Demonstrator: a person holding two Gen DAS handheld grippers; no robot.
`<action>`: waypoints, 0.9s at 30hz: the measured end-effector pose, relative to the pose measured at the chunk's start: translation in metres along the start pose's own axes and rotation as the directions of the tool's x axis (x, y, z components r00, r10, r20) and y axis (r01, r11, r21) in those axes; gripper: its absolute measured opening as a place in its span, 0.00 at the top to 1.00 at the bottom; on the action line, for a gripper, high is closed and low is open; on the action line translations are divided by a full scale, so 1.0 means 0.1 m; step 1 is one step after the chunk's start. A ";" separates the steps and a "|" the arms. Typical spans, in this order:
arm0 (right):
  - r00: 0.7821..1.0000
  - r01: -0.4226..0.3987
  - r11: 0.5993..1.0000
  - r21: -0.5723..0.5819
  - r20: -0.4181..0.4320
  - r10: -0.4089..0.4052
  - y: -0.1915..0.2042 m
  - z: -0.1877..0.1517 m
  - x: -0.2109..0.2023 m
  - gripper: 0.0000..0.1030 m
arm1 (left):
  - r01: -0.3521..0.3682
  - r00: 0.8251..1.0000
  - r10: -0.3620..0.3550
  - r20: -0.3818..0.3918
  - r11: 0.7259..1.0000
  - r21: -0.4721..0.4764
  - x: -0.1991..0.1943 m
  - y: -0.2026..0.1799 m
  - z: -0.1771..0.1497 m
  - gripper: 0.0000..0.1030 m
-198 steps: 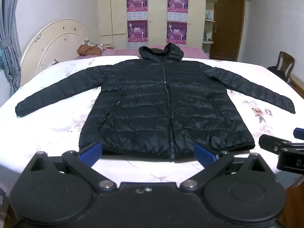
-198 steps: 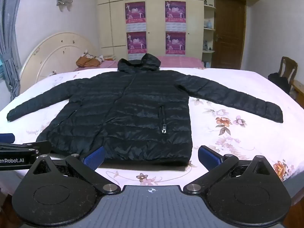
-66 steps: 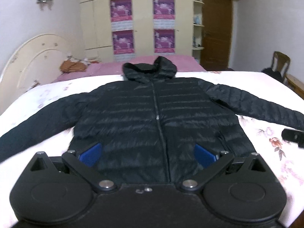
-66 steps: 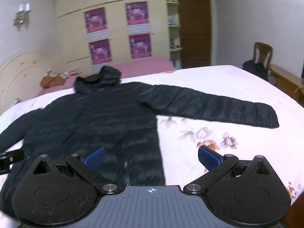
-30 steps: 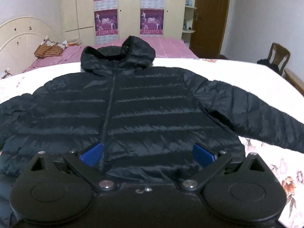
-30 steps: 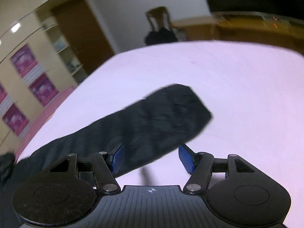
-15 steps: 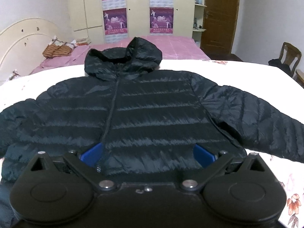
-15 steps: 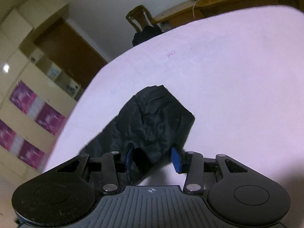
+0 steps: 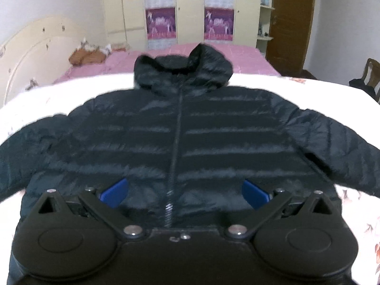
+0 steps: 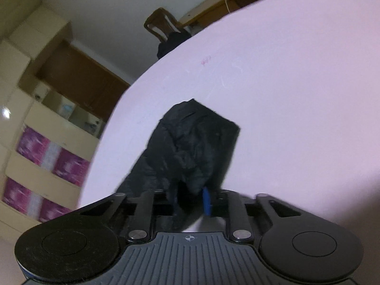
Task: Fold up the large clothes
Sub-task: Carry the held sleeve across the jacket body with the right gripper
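A black hooded puffer jacket lies front-up and zipped on the white bed, hood at the far side. My left gripper is open and empty, hovering over the lower middle of the jacket by the zip. In the right wrist view my right gripper is shut on the cuff end of the jacket's right sleeve, which bunches up between the blue pads above the white sheet.
A cream headboard stands at the left. Wardrobes with purple posters and a brown door are behind the bed. A wooden chair with dark clothing stands beyond the bed's right side.
My right gripper has closed fully on the sleeve cuff, which now bunches between the pads. My left gripper has shifted a little right, so the zip now sits centred between its fingers.
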State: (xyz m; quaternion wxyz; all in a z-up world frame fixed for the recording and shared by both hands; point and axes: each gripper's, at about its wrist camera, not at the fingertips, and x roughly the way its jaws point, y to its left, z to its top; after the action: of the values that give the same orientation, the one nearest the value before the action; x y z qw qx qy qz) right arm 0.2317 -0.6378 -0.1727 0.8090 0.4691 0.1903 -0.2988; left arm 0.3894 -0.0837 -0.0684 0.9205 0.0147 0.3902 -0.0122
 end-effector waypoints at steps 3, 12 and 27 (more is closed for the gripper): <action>0.999 0.026 0.988 -0.154 0.028 -0.022 0.28 -0.04 -0.11 0.98 | 0.034 0.998 -0.035 -0.043 0.999 -0.014 0.08 0.24 -0.03 0.00; 0.975 -0.143 0.811 -0.567 0.061 0.215 1.87 -0.89 -0.86 0.99 | 0.058 0.998 -0.058 0.003 0.996 -0.068 0.18 1.00 0.06 0.03; 0.813 -0.580 0.336 -0.742 -0.507 0.284 3.67 -4.03 -0.93 0.99 | 0.161 0.987 -0.157 0.036 0.963 -0.214 0.30 2.06 0.29 0.22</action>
State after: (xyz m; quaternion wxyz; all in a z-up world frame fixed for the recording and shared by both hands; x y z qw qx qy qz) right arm 0.3941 -0.1178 -0.0778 0.9424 0.0596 0.2968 0.1421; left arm 0.4380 0.1204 -0.0658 0.9164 -0.1170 0.3804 -0.0437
